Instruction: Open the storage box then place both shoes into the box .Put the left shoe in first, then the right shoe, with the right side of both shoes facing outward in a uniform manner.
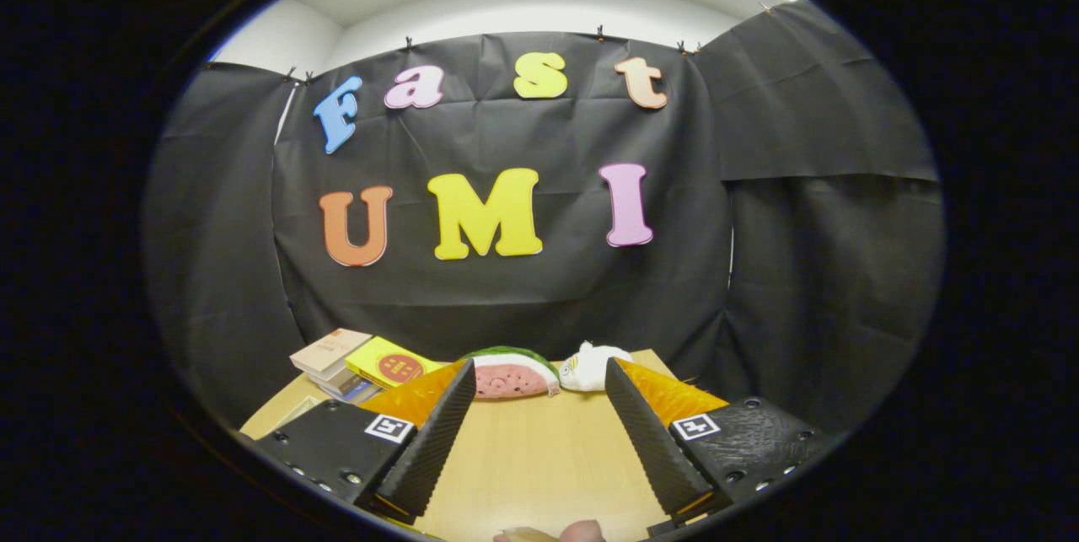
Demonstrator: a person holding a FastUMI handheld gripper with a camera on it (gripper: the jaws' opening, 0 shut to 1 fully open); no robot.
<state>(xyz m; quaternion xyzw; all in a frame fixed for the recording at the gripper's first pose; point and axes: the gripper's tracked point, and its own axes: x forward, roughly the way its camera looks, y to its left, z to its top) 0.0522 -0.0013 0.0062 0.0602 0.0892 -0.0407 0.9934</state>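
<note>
The gripper [533, 403] is wide open above the table [531, 458], holding nothing. Far past its fingers lie a watermelon toy [510, 373], a white toy [590, 365] and, to the left, some books [358, 363]. Something small, maybe a fingertip [582, 532], peeks in at the near edge.

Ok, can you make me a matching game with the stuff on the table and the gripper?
Things:
1. watermelon slice toy
2. stack of books
3. white plush toy
4. gripper

Places or states:
A. piled up beyond the left finger, by the table's far corner
B. open, with bare wood between the fingers
C. beyond the fingers, just left of the white toy
D. at the table's far edge, just ahead of the right finger's tip

Pairs: 1-C, 2-A, 3-D, 4-B
</note>
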